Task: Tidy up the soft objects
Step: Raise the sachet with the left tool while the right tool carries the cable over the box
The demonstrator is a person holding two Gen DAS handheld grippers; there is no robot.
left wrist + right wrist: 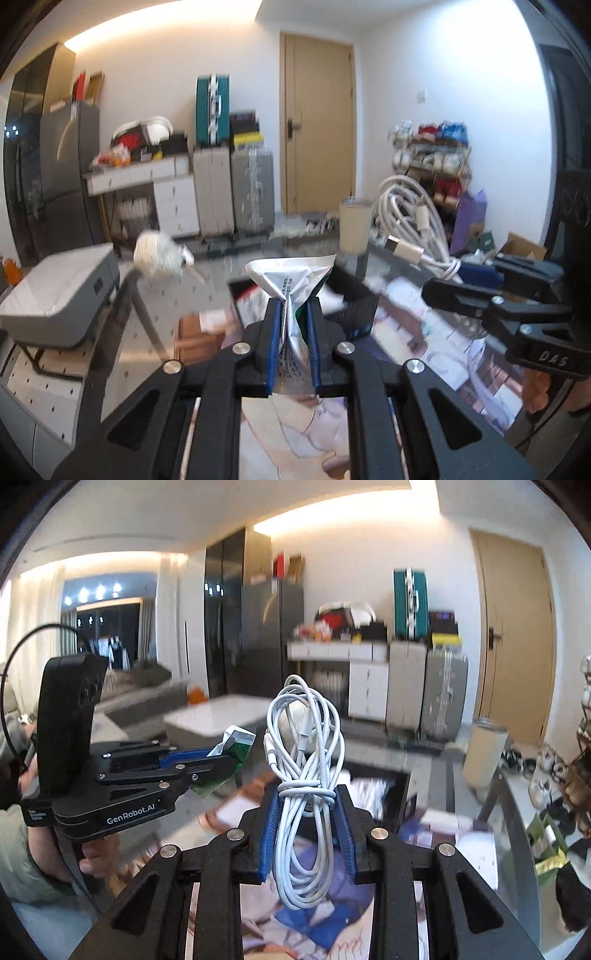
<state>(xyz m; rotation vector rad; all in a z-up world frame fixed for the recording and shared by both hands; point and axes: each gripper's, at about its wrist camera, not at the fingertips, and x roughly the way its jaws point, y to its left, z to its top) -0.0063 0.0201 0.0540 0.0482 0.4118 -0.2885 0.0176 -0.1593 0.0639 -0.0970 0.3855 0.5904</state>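
In the left wrist view my left gripper (293,306) is shut on a crumpled silver and green foil packet (291,277), which sticks up above the blue pads. The right wrist view shows my right gripper (306,794) shut on a coiled white charging cable (304,738), held up above the table; its loops hang down below the pads too. The same cable (410,221) and the right gripper (465,284) appear at the right of the left view. The left gripper (221,760) with the packet (236,746) shows at the left of the right view, held in a person's hand.
A black open box (351,295) lies on the glass table (221,266) ahead, over a printed mat. A ball of white string (159,258) and a beige tumbler (354,229) stand on the table. A grey printer (59,295) sits to the left.
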